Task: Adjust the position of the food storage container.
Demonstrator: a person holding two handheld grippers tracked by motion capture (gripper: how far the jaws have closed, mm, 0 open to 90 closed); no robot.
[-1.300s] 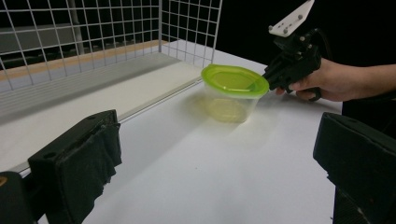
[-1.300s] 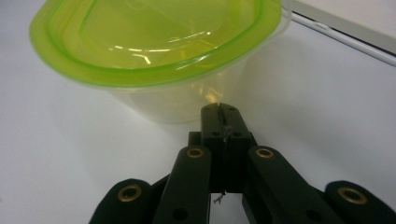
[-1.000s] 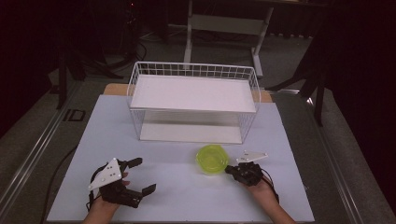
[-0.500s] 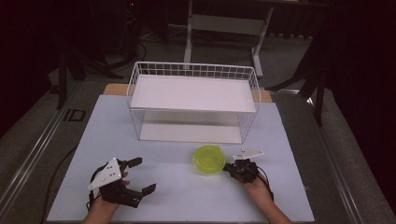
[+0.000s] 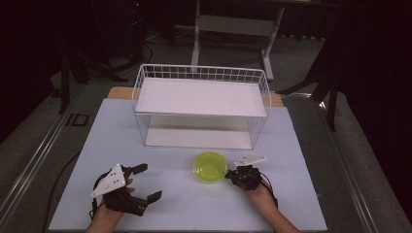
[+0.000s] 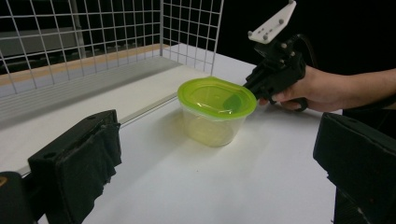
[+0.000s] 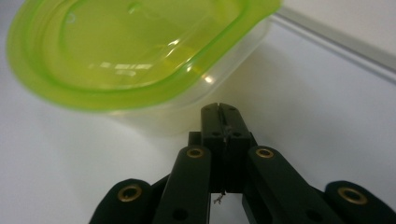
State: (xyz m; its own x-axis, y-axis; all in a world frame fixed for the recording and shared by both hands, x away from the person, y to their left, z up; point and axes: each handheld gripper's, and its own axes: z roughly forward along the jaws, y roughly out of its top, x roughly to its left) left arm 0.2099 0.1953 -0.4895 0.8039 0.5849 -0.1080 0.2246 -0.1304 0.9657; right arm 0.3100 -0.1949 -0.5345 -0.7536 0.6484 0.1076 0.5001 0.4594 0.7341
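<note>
A clear tub with a lime-green lid (image 5: 210, 166) stands on the white table in front of the wire rack. My right gripper (image 5: 229, 175) is shut with nothing between its jaws, and its tips (image 7: 222, 109) press against the tub's wall (image 7: 154, 119) just under the lid rim (image 7: 135, 51). My left gripper (image 5: 148, 182) stands open near the front left, well apart from the tub. In the left gripper view its two black pads (image 6: 88, 154) frame the tub (image 6: 215, 112), with the right gripper (image 6: 250, 84) and a hand behind it.
A white wire rack (image 5: 201, 73) with a white shelf board on top stands at the back middle of the table (image 5: 111, 131). Its lower bay opens toward me, just behind the tub. Dark floor and stand legs lie beyond the table.
My right gripper has moved left, and the tub has slid a little left with it. The left gripper has stayed where it was.
</note>
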